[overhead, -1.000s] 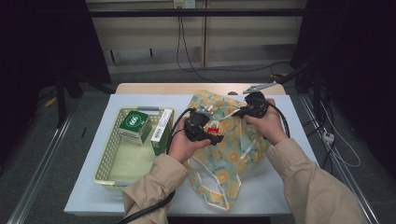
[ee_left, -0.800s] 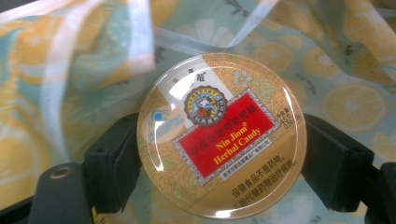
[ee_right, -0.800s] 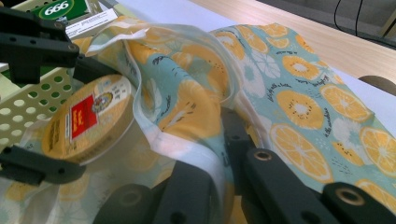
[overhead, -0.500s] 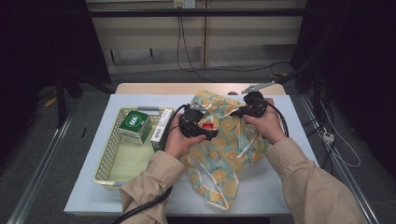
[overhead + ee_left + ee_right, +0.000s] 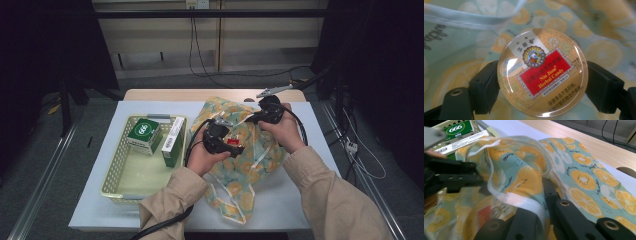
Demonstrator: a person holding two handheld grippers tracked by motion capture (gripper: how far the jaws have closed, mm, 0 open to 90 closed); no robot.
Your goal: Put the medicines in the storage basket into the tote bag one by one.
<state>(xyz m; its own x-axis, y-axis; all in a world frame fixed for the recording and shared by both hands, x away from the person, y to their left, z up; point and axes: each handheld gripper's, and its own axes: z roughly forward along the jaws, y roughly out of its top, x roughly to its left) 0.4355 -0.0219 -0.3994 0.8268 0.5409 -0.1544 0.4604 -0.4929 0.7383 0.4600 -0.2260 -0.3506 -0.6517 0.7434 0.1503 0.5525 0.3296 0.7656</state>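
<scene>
White-covered table (image 5: 310, 200): the left gripper (image 5: 231, 144) jaws clamp a glossy round candy tin (image 5: 542, 72) over the soft citrus-print fabric bag (image 5: 240, 185); the right gripper (image 5: 544, 195) jaws pinch the bag's rim shut. Tin lettering reads clearly in the left gripper view.

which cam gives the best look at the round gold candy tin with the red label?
Left gripper view: the round gold candy tin with the red label sits large and sharp between the black jaws, label readable. High view shows it as a small red patch in the left gripper. Right gripper view shows it blurred through the orange-print cloth bag.
</scene>
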